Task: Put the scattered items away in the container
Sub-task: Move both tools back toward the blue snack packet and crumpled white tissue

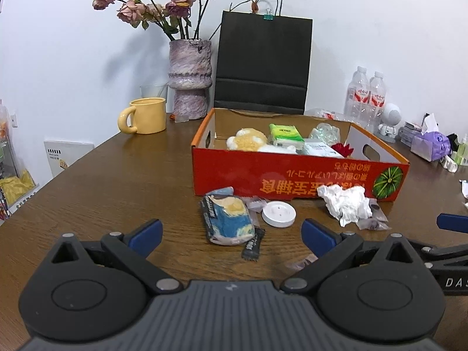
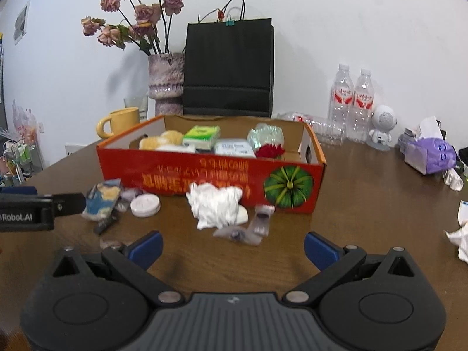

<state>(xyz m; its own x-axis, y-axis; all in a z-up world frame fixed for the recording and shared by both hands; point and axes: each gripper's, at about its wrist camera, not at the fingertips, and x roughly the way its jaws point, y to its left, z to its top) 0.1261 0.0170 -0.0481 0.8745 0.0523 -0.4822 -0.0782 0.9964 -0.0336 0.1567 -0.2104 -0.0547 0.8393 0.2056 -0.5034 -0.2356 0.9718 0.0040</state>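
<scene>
Wide-open left tongs (image 1: 231, 238) face the blue snack packet (image 1: 228, 219), lengthwise away.

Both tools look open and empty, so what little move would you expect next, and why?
Probably the left tool eases forward and down over the blue-and-yellow packet. It lies on the table straight ahead between the open fingers, outside the red box that already holds several items.

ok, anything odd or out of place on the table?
Yes. The red cardboard box has its print upside down. Loose in front of it: a crumpled white tissue, a blue snack packet and a white round lid.
</scene>
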